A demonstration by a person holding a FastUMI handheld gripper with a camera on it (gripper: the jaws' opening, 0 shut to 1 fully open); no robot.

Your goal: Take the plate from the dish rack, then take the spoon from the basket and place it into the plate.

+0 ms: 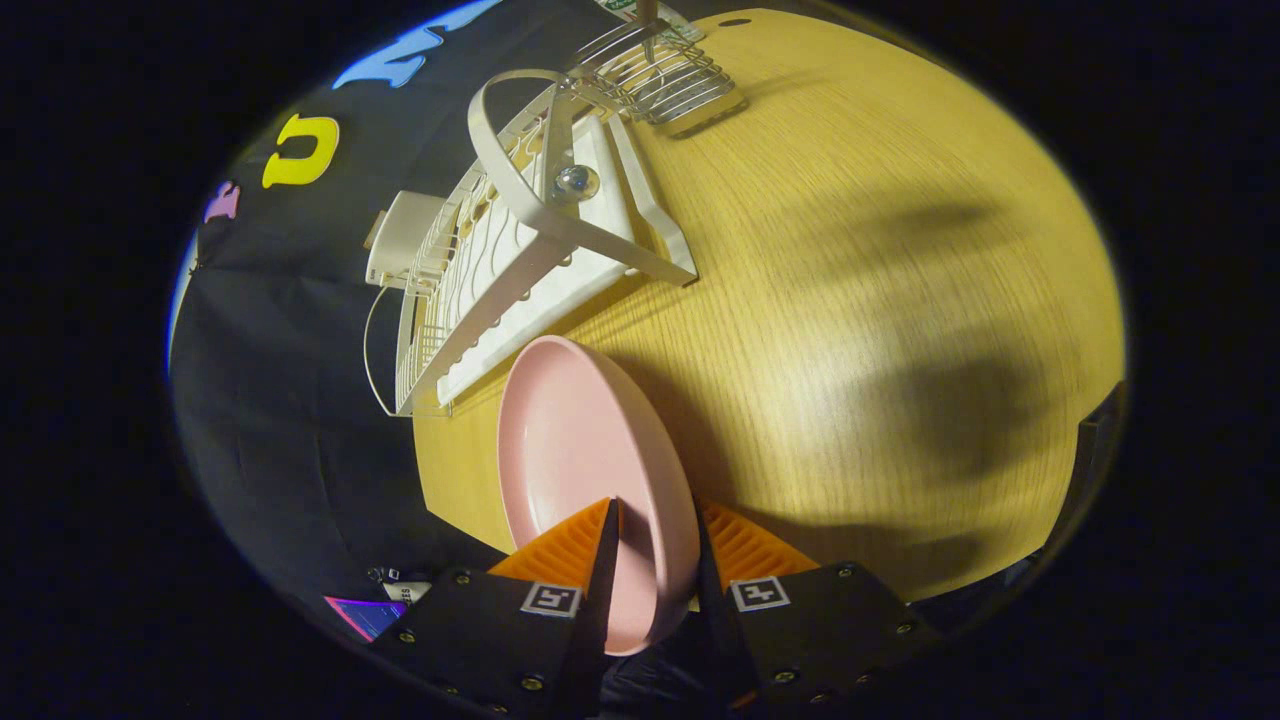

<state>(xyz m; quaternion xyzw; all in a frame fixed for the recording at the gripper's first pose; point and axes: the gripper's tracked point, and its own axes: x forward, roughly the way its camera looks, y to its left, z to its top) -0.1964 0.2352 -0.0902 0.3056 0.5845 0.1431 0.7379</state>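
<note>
— Between your fingers, what's held?
— The gripper point(655, 530) pinches the pink plate point(590, 470) by its rim, clear of the dish rack point(520, 270). Lower it flat onto the table point(850, 300), gently.

The tongs point(655, 520) are rolled sideways, both fingers point(570, 545) pinching the plate's point(580, 440) rim.

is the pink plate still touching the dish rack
Apart. In the gripper view the plate, gripped at its rim between the gripper fingers, is off the dish rack, with wooden table between them.
</note>
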